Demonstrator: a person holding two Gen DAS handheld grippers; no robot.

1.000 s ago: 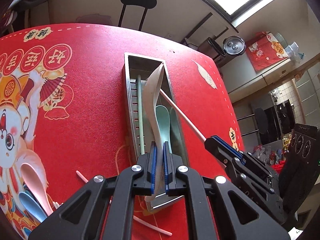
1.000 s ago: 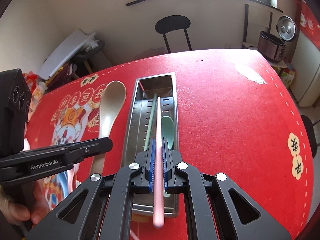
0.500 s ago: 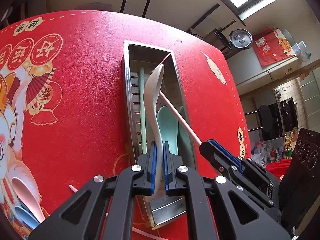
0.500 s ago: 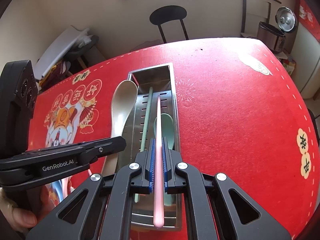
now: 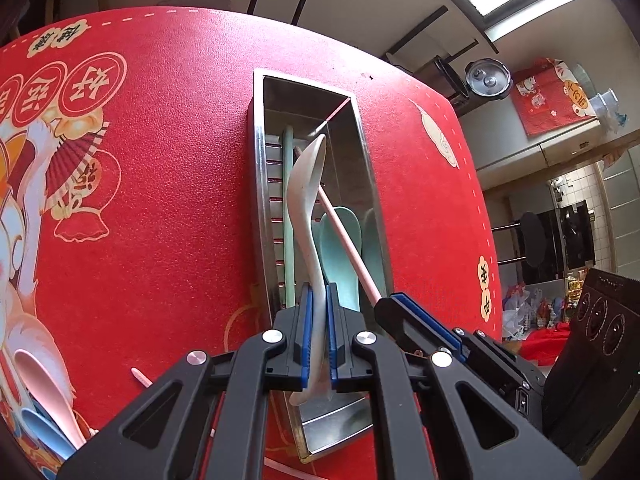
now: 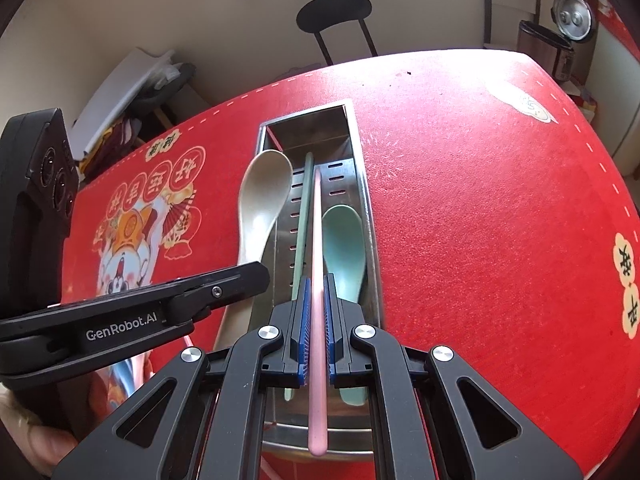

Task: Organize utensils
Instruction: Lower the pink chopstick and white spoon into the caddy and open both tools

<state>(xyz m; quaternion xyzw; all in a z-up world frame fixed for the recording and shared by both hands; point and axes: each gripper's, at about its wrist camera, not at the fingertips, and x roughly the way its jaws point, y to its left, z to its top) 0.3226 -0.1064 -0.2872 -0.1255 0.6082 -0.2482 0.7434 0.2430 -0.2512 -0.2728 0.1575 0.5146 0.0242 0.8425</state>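
Two loose spoons (image 5: pixel 40 404), left view only

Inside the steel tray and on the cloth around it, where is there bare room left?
Free: the steel tray's far end and the red tablecloth to its right. Crowded: the tray's middle, with the green spoon and green chopstick. More spoons lie at the cloth's near-left corner.

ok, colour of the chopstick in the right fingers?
Pink. The chopstick shows best in the right wrist view, above the steel tray.
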